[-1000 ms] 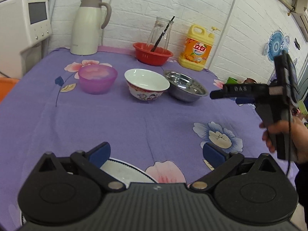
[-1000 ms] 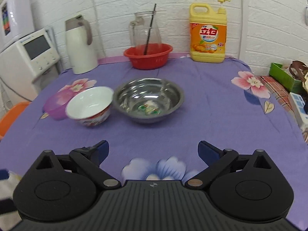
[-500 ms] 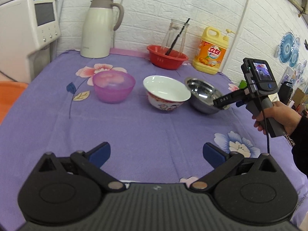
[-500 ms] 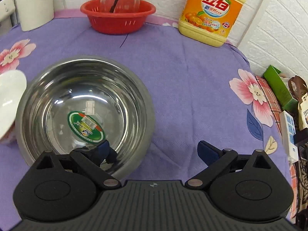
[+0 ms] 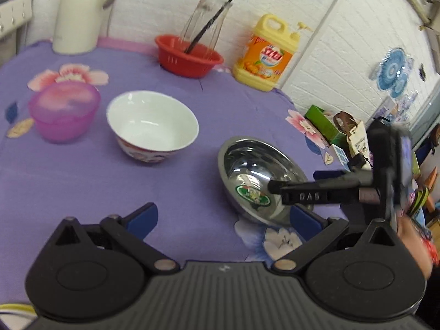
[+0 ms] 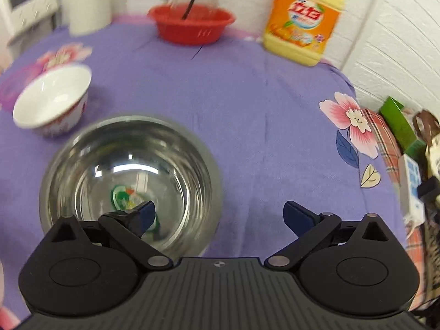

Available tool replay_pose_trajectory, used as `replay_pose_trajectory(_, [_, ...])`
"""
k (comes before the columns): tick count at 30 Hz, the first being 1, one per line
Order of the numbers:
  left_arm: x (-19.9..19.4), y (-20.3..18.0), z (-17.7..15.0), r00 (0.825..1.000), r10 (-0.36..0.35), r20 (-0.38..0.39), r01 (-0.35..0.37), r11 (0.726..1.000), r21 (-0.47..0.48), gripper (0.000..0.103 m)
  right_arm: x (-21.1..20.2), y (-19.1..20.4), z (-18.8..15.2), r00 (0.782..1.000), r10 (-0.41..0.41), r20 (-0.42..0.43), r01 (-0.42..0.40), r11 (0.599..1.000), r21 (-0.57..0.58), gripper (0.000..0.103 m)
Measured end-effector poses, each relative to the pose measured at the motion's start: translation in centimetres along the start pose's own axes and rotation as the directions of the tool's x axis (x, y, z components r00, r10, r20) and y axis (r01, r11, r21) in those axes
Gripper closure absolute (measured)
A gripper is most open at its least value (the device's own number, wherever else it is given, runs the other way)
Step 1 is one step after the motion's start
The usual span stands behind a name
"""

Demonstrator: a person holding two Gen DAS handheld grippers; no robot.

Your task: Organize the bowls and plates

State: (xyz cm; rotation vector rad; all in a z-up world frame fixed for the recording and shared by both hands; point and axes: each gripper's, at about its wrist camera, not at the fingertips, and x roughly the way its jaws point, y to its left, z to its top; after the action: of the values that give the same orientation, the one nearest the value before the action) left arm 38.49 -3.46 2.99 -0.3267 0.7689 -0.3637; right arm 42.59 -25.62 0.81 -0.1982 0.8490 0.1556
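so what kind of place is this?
Likely a home kitchen or dining corner: a cloth-covered table holds bowls, a dish soap jug and a thermos jug against a white brick wall.

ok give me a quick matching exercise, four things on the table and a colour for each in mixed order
Things:
1. steel bowl
2. colander
3. detergent bottle
4. plastic bowl

Colours:
a. red
b. translucent pink-purple
c. shiny silver
d. yellow and orange

Pairs: 1-c, 2-a, 3-d, 4-b
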Motion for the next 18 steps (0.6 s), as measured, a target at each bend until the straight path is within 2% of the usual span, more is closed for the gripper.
replay_pose_trajectory(4, [4.0, -0.9, 0.8, 0.998, 0.053, -0.020, -0.053, 0.998, -0.025, 0.002, 1.0, 1.1, -1.4, 0.995, -0.036, 0.094, 0.033, 0.999, 0.028, 0.000])
replay_pose_trajectory(7, [6.1, -1.5, 1.0, 0.994, 0.105, -0.022, -0.105, 0.995, 0.006, 0.002, 1.2, 1.2, -2.0, 0.989, -0.048, 0.143, 0.043, 0.998, 0.035, 0.000])
replay_pose_trajectory(12, [7.9, -1.9, 1.1, 0.989, 0.147, -0.012, -0.147, 0.989, 0.012, 0.002, 1.7, -1.1, -3.0, 0.983, 0.034, 0.182, -0.063, 0.986, 0.154, 0.000])
replay_pose_trajectory(18, [8.7, -2.2, 0.9, 0.988, 0.153, 0.008, -0.154, 0.988, 0.017, 0.003, 1.4, -0.7, -2.8, 0.988, 0.028, 0.155, -0.052, 0.986, 0.156, 0.000])
